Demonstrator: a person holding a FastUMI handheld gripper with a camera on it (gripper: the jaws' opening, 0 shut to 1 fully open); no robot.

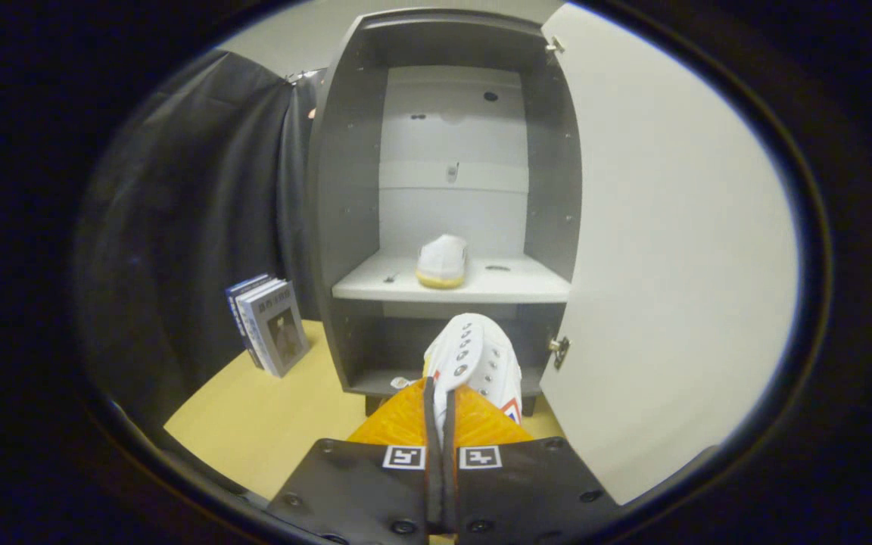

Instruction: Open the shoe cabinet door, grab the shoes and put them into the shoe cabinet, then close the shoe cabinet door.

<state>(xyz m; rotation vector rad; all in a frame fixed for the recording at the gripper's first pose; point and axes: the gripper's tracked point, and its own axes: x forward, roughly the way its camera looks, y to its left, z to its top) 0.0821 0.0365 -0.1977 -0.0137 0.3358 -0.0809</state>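
Jaws nearly together, pinching white shoe [474,362] in gripper [442,412]. Shoe hangs near, just in front of open cabinet [345,227]. Door [671,250] swung wide on right. Other shoe [441,261] sits far back on shelf [527,286]. Step: putting second shoe in. Next: lift, push forward, set beside first.

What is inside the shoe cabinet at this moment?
One white shoe stands on the shelf of the shoe cabinet. The lower compartment is partly hidden by the second shoe that the gripper holds.

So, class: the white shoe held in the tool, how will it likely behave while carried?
The shoe, pinched by a thin edge in the tool, probably flexes and droops. It seems light. With laces absent, its upper may fold.
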